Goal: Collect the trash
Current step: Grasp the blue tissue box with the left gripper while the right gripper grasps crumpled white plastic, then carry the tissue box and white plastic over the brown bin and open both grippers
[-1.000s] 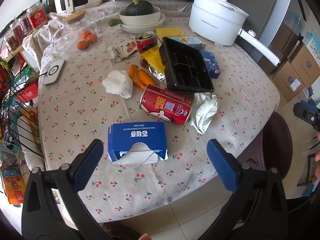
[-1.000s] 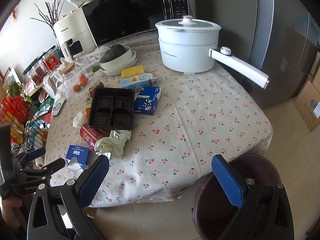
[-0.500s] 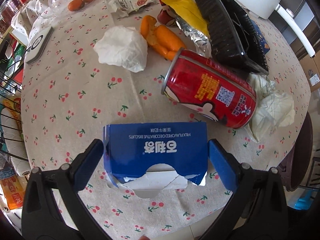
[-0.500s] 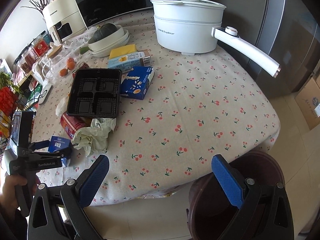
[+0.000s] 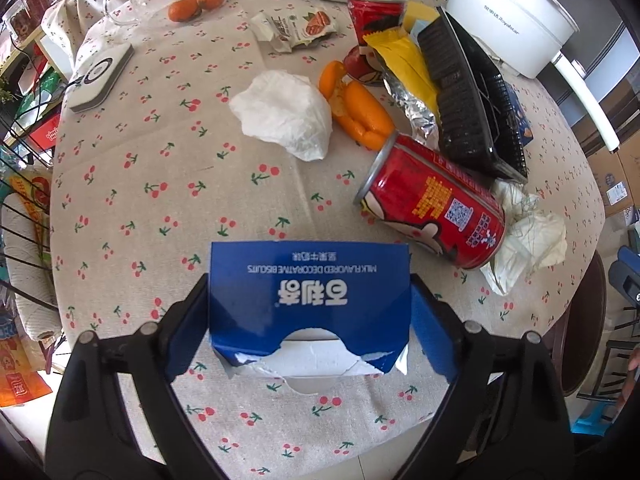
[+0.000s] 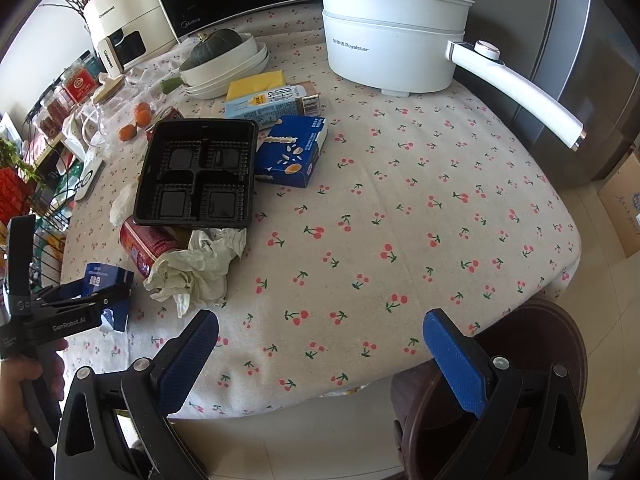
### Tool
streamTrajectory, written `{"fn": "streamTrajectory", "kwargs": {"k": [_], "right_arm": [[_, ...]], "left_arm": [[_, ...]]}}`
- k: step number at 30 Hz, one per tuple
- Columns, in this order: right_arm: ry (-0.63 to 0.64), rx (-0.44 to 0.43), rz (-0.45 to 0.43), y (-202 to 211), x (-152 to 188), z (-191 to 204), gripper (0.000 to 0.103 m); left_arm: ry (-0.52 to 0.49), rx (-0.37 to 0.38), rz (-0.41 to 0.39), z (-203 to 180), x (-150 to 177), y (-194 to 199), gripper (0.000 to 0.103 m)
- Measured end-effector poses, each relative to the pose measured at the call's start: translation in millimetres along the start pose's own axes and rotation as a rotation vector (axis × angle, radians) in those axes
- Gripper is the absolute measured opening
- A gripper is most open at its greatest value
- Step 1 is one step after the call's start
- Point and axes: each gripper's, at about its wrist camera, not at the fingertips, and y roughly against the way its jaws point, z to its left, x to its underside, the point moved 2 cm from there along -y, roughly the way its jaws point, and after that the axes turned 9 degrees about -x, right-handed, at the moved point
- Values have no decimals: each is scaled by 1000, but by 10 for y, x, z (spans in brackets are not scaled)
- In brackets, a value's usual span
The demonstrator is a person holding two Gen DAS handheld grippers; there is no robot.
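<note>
The jaws of the left gripper are being closed around the blue box, whose long axis is spanned crosswise.

Round table covered by cherry-print cloth; pale tiled floor below; steel refrigerator behind; cardboard boxes alongside.
</note>
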Motion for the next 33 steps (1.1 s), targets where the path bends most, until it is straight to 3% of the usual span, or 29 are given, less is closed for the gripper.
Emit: {"fn": "streamTrajectory", "kwargs": {"k": [7,14,20,25,27,28,29,33], "right_arm": [[10,-79,24,-294,-120,347,103],[-3,-159,83,-771,-224,603,101],[-84,-271,82,-967,-270,605,84],[-107,-353,74,-930,-267,585,52],[-89,-334,72,-900,-263,589,48],[-77,-319,70,-878,-257,590,39],[-66,-307,70,-860,-254,587,36],[-41,-276,70,-743,-221,537,36]], "left_arm": [[5,-17,-62,304,55,270,91],[14,-26,-69,466,193,316,91],[32,-24,-67,625,232,304,91],[41,-16,-72,667,237,319,91],[41,-13,-76,654,241,335,91],[40,-12,-79,643,242,345,91],[38,-10,-83,628,245,360,91],[26,2,-105,535,249,439,91]]}}
